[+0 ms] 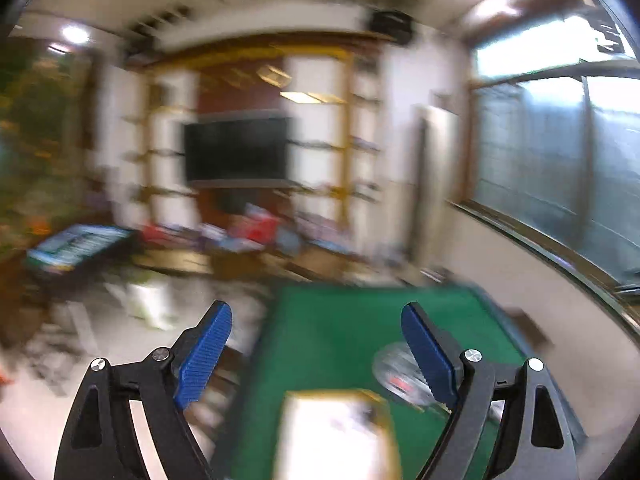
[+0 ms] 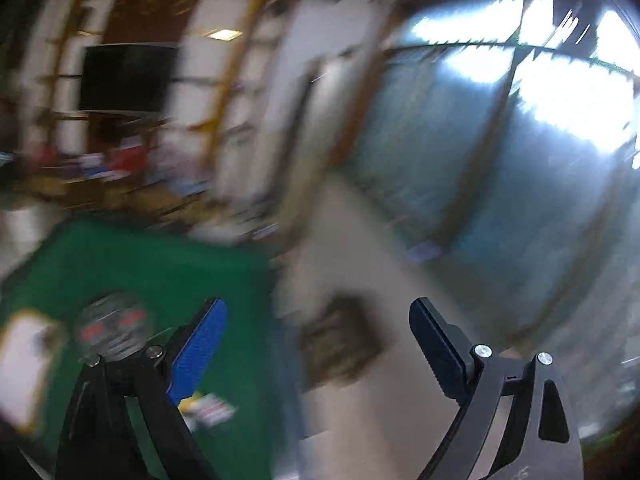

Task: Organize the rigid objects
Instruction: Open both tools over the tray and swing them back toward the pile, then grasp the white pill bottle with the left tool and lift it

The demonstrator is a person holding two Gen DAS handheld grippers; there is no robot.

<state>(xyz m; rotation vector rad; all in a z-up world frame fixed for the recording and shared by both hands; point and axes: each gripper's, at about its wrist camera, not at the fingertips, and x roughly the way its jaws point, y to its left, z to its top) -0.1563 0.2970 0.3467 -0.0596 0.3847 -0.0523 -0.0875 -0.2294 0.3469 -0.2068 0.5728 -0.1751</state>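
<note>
Both views are smeared by motion. My left gripper (image 1: pixel 316 316) stands open over the near part of a green table (image 1: pixel 344 320), nothing between its blue pads. Below it lies a white tray with a yellowish rim (image 1: pixel 332 432). A round clear container with red marks (image 1: pixel 400 376) sits just behind the right pad. My right gripper (image 2: pixel 318 312) is open too and empty, hanging past the green table's (image 2: pixel 140 264) right edge over the floor. The round container (image 2: pixel 114 330) and the white tray (image 2: pixel 24 364) show at the left, with a small colourful packet (image 2: pixel 210 408) near the left finger.
A dark brownish object (image 2: pixel 344 344) lies on the pale floor to the right of the table. Behind stand a cluttered low table (image 1: pixel 240 236), wooden shelving with a black screen (image 1: pixel 236 148), and large windows (image 1: pixel 560 160) on the right.
</note>
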